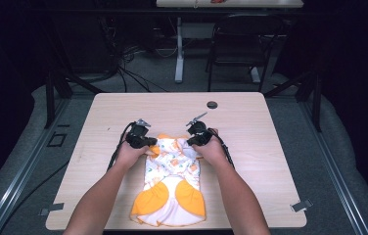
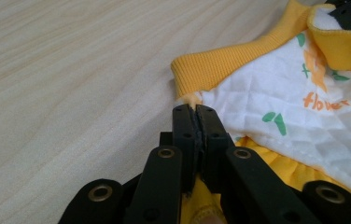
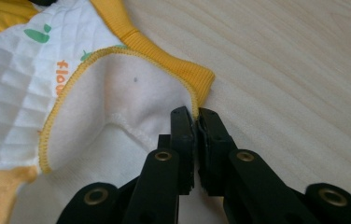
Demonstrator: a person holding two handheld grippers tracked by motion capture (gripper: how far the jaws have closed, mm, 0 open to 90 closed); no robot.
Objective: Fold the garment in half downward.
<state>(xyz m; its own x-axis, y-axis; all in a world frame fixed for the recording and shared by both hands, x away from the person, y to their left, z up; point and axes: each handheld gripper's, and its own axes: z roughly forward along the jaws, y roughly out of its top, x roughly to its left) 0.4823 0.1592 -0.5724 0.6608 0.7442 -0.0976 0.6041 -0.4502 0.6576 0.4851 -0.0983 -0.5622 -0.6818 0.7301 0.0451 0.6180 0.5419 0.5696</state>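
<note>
On table, garment, left gripper, right gripper both clamping its yellow-trimmed edges.

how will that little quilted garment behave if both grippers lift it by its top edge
Likely floppy: the quilted garment lies limp and creased on the table, so its lower part should hang. Probably light, being small, thin fabric. The left gripper and right gripper pinch only its edges, so it may sag between them.

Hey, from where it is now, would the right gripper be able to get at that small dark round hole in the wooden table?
Probably yes. The small dark round hole lies just beyond the right gripper across bare table, but its jaws are pinching the quilted white-and-orange garment, which it must release first.
</note>
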